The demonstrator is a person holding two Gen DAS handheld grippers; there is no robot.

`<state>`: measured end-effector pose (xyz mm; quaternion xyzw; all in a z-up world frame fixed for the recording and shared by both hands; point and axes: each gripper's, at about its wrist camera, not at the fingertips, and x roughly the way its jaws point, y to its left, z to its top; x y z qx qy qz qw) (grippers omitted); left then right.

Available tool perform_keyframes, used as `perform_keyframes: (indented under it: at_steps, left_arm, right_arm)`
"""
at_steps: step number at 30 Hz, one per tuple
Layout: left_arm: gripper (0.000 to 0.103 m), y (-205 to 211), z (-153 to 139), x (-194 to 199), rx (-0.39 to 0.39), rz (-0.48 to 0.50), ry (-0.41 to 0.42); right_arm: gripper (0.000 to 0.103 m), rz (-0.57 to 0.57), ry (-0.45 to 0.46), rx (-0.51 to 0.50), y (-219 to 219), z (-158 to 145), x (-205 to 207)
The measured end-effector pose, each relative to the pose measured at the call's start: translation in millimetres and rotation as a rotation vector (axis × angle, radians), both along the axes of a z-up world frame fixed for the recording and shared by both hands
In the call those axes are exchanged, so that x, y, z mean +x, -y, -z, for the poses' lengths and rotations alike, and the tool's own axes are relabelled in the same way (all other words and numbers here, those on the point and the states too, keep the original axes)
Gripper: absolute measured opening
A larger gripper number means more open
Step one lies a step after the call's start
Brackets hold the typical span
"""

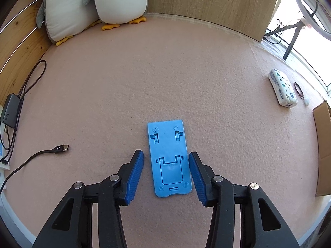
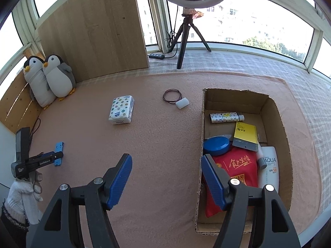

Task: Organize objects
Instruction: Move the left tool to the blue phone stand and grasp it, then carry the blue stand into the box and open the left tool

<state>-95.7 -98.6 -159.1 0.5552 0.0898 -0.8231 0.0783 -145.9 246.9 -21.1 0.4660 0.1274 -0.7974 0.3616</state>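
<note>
A flat blue plastic phone stand lies on the pink mat. My left gripper is open, its blue pads on either side of the stand's near half without touching it. It shows small at the far left of the right wrist view, with the left gripper over it. My right gripper is open and empty, above the left wall of a cardboard box that holds a red pouch, a blue lid, a yellow card, a sunscreen bottle and a patterned tube.
A tissue pack, a hair band and a small white cylinder lie on the mat. Two penguin plushes lean at the back left. A charger with its USB-C cable lies left. A wooden board and tripod stand behind.
</note>
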Motion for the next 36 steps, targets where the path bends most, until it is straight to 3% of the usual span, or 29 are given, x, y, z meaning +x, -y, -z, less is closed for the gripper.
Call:
perform_keyframes:
  at_steps: [4,18,25,36]
  left_arm:
    - [0.040,-2,0,0,-0.012,0.000,-0.004]
    - [0.039,-23,-12,7,0.050,0.018,-0.031]
    - [0.039,-75,-40,0,0.077,0.116,-0.089]
    - [0.039,-192,-81,-22,0.137,0.328,-0.164]
  right_arm:
    - [0.066,0.001,-0.001,0.001,-2,0,-2]
    - [0.066,0.015,-0.002,-0.006,-19,0,-13]
    - [0.066,0.032,-0.004,-0.008,-33,-2,-20]
    - [0.066,0.083,-0.016,-0.005,-75,-5,-36]
